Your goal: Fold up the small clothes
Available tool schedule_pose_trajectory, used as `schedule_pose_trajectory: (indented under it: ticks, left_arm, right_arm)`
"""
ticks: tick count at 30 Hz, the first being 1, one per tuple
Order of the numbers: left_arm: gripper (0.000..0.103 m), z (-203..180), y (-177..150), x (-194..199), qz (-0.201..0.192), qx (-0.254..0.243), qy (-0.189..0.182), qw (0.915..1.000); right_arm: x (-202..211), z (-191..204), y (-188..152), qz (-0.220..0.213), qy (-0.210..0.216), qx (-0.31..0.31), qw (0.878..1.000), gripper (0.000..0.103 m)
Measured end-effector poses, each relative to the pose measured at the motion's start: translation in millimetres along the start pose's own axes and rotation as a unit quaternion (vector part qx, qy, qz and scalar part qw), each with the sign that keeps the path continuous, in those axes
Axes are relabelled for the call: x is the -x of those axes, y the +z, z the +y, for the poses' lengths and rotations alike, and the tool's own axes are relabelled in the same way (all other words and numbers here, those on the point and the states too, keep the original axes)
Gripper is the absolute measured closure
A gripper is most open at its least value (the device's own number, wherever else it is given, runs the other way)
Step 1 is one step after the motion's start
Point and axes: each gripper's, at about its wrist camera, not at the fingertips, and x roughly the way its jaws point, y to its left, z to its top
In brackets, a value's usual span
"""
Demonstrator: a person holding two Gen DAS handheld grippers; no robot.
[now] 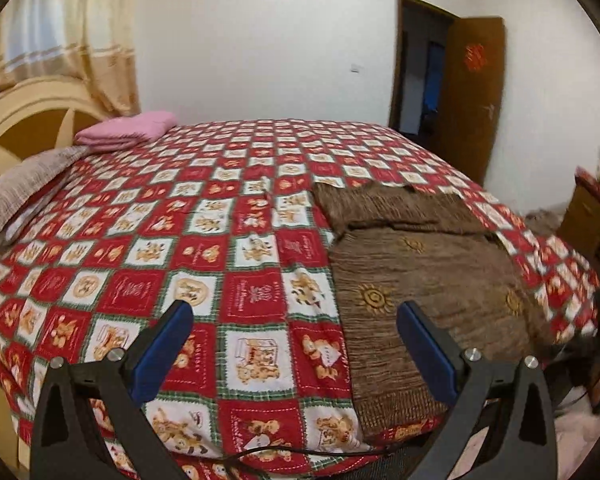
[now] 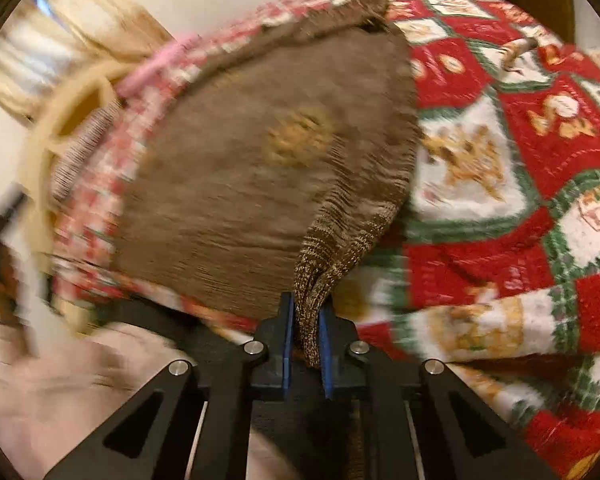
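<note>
Brown knit makes up the small garment [image 1: 432,280], a sweater-like piece with yellow sun motifs, lying flat on the right part of the bed near its front edge. Its upper part is folded over in a band across the top. In the right wrist view the ribbed hem corner of the garment [image 2: 260,168] is gathered into a narrow bunch and drawn off the bedspread toward the camera.

That bunch runs straight into the right tool [image 2: 305,320], whose blue pads are pinched tight on the ribbing. The left tool [image 1: 294,328] hangs above the front of the bed with its fingers spread wide and nothing between them, just left of the garment.

Under the garment lies a red, white and green patchwork bedspread [image 1: 204,240]. A folded pink cloth [image 1: 128,132] sits near the cream headboard [image 1: 24,120], well apart from the garment.
</note>
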Motion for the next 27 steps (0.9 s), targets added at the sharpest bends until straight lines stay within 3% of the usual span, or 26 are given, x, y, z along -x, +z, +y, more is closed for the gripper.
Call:
schedule_pose_trajectory:
  ticks: [5, 9, 11, 14, 17, 19, 22, 27]
  left_arm:
    - [0.000, -15, -5, -13, 0.002, -0.025, -0.029, 0.9993]
    - [0.000, -22, -13, -28, 0.018, -0.044, -0.027, 0.9985]
    - [0.000, -23, -18, -36, 0.030, -0.053, -0.025, 0.9978]
    - [0.000, -19, -27, -47, 0.050, -0.047, -0.052, 0.9963]
    - [0.000, -17, -34, -58, 0.073, -0.047, -0.072, 0.9937]
    - [0.000, -19, -39, -62, 0.082, -0.056, -0.084, 0.9915]
    - [0.000, -21, -43, -66, 0.089, -0.062, -0.112, 0.9878]
    - [0.000, -23, -59, -72, 0.097, -0.027, -0.171, 0.9801]
  right_arm:
    - [12, 14, 48, -0.033, 0.100, -0.040, 0.994, 0.092]
    - [1, 3, 105, -0.077, 0.109, -0.076, 0.988, 0.092]
    - [-7, -12, 131, -0.105, 0.102, -0.112, 0.983, 0.092]
    - [-22, -39, 157, -0.133, 0.051, -0.146, 0.979, 0.094]
    - [-41, -58, 165, -0.129, 0.009, -0.171, 0.977, 0.097]
    - [-52, -63, 163, -0.119, 0.011, -0.178, 0.977, 0.097]
    - [-60, -55, 155, -0.121, 0.003, -0.162, 0.979, 0.097]
    - [-35, -23, 135, -0.175, -0.033, -0.089, 0.980, 0.097]
